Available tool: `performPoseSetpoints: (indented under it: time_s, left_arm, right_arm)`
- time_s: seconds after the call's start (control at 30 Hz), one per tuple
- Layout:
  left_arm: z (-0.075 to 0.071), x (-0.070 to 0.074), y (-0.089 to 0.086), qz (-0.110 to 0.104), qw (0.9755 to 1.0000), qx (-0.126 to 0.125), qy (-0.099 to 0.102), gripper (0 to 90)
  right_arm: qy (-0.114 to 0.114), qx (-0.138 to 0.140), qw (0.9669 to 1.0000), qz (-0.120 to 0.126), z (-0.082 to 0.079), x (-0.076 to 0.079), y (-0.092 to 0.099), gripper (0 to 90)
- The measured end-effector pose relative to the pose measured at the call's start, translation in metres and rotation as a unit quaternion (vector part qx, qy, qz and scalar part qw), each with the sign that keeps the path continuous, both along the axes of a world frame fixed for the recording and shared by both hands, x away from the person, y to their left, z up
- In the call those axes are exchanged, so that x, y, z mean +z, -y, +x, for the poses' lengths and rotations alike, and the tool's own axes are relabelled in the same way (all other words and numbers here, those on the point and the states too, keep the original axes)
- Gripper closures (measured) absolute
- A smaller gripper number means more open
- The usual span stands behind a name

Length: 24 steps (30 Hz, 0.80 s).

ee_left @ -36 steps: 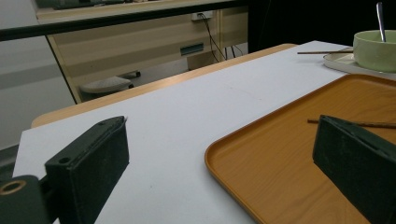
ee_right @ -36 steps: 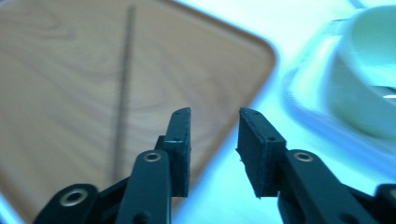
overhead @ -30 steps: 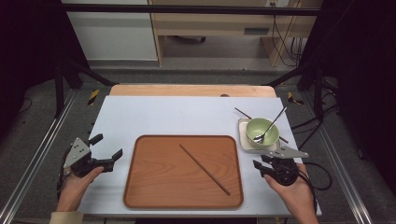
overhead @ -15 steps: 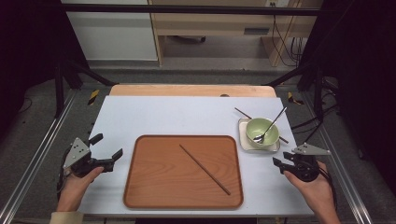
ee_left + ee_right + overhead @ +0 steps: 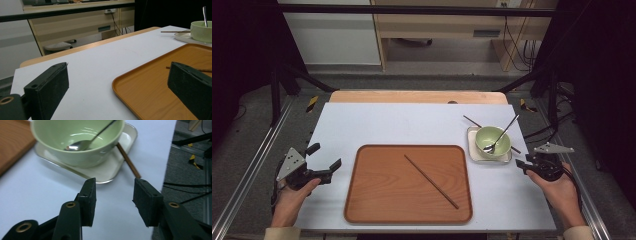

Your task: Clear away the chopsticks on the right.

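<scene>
A brown wooden tray point(image 5: 362, 200) lies at the table's centre with one dark chopstick point(image 5: 431, 181) slanted across it. To its right a green bowl point(image 5: 489, 137) holding a metal spoon point(image 5: 502, 134) sits on a small white plate point(image 5: 474, 152), and a second chopstick point(image 5: 472, 120) runs under the bowl. My left gripper point(image 5: 325, 155) stands wide open just left of the tray, which fills the lower right point(image 5: 140, 95) of its own view. My right gripper point(image 5: 115, 195) is open at the table's right edge. Its jaws have just been closing with nothing between them, and they point at the plate point(image 5: 110, 170) and the chopstick's end point(image 5: 128, 161).
The white tabletop point(image 5: 412, 125) ends right beside my right gripper point(image 5: 523, 162), with grey floor and cables beyond. Metal frame rails point(image 5: 247, 175) run along both sides. A wooden strip point(image 5: 417, 96) borders the far edge.
My right gripper has moved to the right, away from the tray's corner to the table's right edge beside the plate. The left gripper has stayed put.
</scene>
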<state>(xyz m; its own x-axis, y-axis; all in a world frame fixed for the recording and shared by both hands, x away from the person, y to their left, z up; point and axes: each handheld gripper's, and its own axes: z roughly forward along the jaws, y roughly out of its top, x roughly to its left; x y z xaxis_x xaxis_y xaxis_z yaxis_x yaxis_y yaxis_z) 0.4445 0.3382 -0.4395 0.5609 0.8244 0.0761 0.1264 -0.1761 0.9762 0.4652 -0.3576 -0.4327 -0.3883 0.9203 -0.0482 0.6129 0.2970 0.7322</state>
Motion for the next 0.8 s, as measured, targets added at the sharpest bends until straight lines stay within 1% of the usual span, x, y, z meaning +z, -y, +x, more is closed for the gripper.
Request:
performPoseSetpoints:
  time_s: [0.03,0.07,0.13,0.17,0.2,0.23,0.27,0.3,0.33,0.37,0.43,0.53,0.63,0.8]
  left_arm:
    - [0.000,-0.001,0.000,0.001,1.0000,0.001,-0.001,3.2]
    - [0.000,-0.001,0.000,0.001,1.0000,0.001,-0.002,3.2]
    - [0.000,-0.003,0.000,0.003,1.0000,0.001,-0.004,3.2]
    - [0.001,-0.003,0.000,0.003,1.0000,0.002,-0.004,3.3]
    - [0.001,-0.003,0.000,0.003,1.0000,0.001,-0.005,3.3]
    - [0.001,-0.003,0.001,0.004,1.0000,0.001,-0.005,3.3]
    - [0.001,-0.004,0.001,0.004,1.0000,0.001,-0.006,3.3]
    - [0.001,-0.004,0.001,0.004,1.0000,0.001,-0.007,3.3]
    - [0.001,-0.005,0.001,0.005,1.0000,0.001,-0.008,3.3]
    - [0.001,-0.005,0.001,0.006,1.0000,0.000,-0.008,3.3]
    - [0.002,-0.006,0.001,0.007,0.9999,0.000,-0.009,3.3]
    - [0.002,-0.007,0.001,0.007,0.9999,0.000,-0.011,3.3]
    - [0.002,-0.008,0.002,0.007,0.9999,-0.001,-0.012,3.3]
    - [0.002,-0.008,0.002,0.009,0.9999,-0.001,-0.012,3.3]
  right_arm:
    - [0.000,-0.003,1.0000,-0.003,0.002,0.000,0.001,55.3]
    - [0.006,0.001,0.9999,-0.014,0.006,0.000,0.004,56.0]
    - [0.007,-0.001,0.9998,-0.018,0.011,0.000,0.005,58.3]
    - [0.009,0.004,0.9996,-0.027,0.015,-0.001,0.007,58.6]
    - [0.008,0.006,0.9995,-0.029,0.018,-0.002,0.007,58.9]
    - [0.007,0.009,0.9989,-0.045,0.024,-0.004,0.009,59.1]
    - [0.007,0.009,0.9989,-0.045,0.024,-0.004,0.009,59.1]
    - [0.005,0.008,0.9987,-0.051,0.027,-0.005,0.009,59.2]
    - [-0.001,0.008,0.9988,-0.049,0.032,-0.007,0.010,59.6]
    - [-0.001,0.011,0.9985,-0.053,0.035,-0.008,0.012,60.2]
    - [-0.005,0.012,0.9986,-0.051,0.041,-0.011,0.013,61.4]
    - [-0.012,0.025,0.9979,-0.058,0.050,-0.015,0.012,62.7]
    - [-0.025,0.029,0.9969,-0.068,0.056,-0.020,0.011,64.1]
    - [-0.035,0.034,0.9963,-0.071,0.062,-0.023,0.010,66.7]
